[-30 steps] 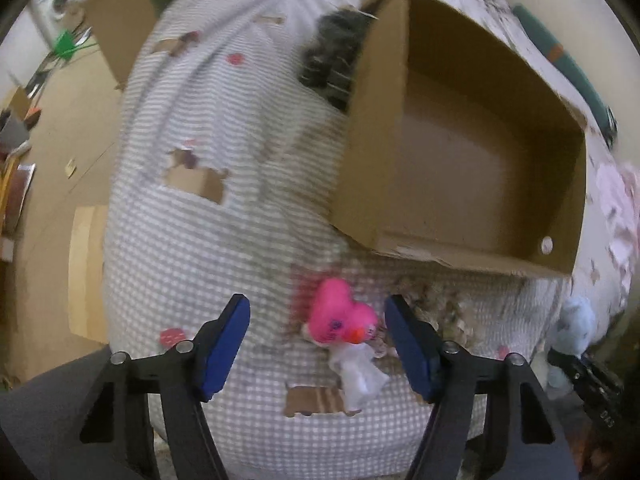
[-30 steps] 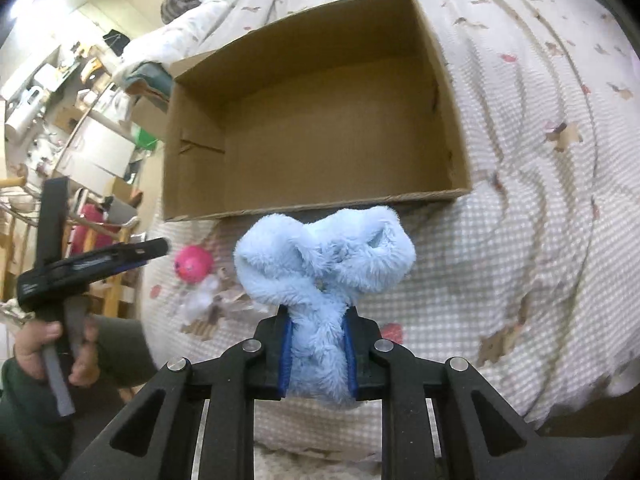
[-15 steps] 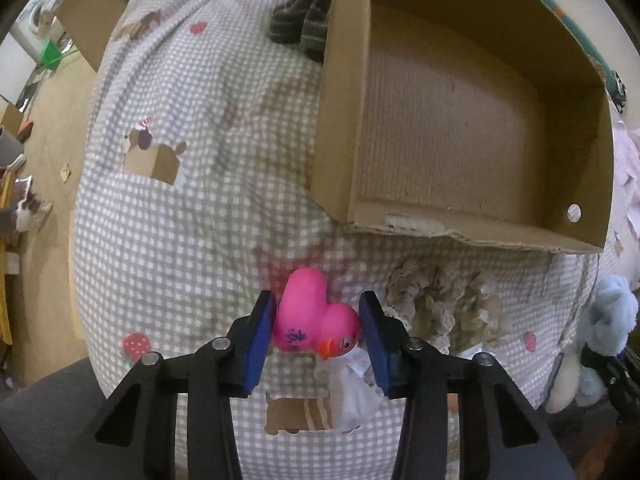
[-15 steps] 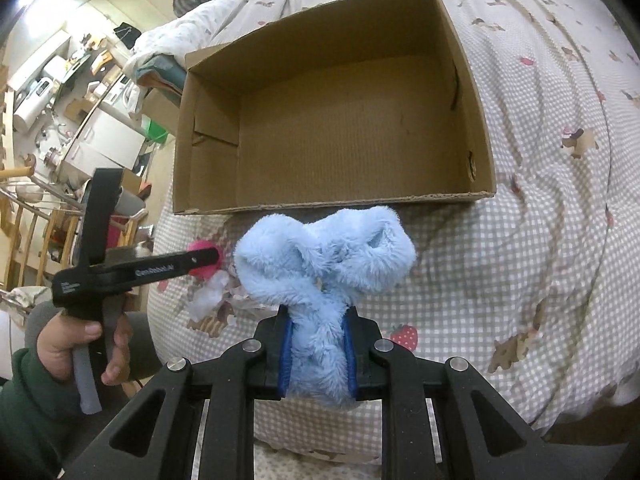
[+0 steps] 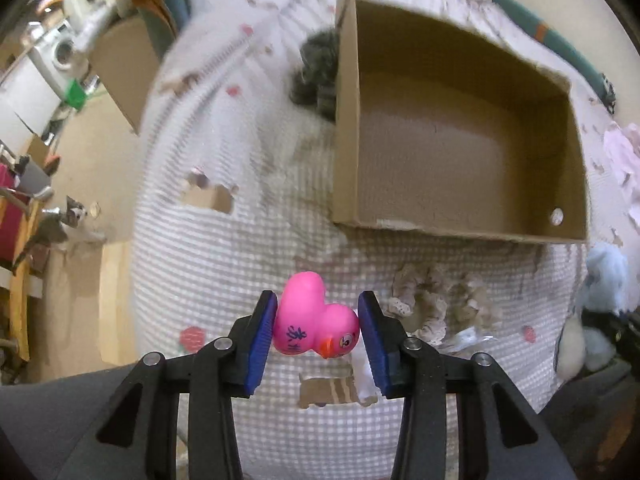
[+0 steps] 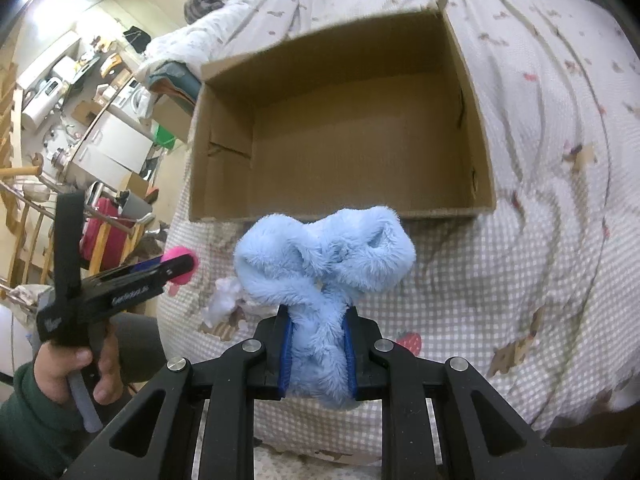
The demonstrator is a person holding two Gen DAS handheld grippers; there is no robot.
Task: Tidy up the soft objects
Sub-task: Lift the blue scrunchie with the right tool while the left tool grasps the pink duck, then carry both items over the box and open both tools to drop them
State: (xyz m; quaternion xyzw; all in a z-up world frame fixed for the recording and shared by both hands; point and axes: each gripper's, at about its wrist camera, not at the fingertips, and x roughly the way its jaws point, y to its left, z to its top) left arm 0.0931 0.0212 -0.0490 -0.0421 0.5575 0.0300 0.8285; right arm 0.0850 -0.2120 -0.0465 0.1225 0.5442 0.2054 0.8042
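Note:
My left gripper is shut on a pink rubber duck and holds it above the checked bedspread, in front of the open cardboard box. My right gripper is shut on a fluffy light-blue plush, held just in front of the box's near wall. The box looks empty inside. The right wrist view shows the left gripper with the duck at the left. The blue plush also shows at the right edge of the left wrist view.
A beige lace cloth and a white crumpled piece lie on the bedspread in front of the box. A dark grey knitted item lies against the box's left wall. Furniture and clutter stand beyond the bed's left edge.
My left gripper closed on the pink duck and lifted it off the bedspread. My right gripper kept its hold on the blue plush and rose slightly toward the box.

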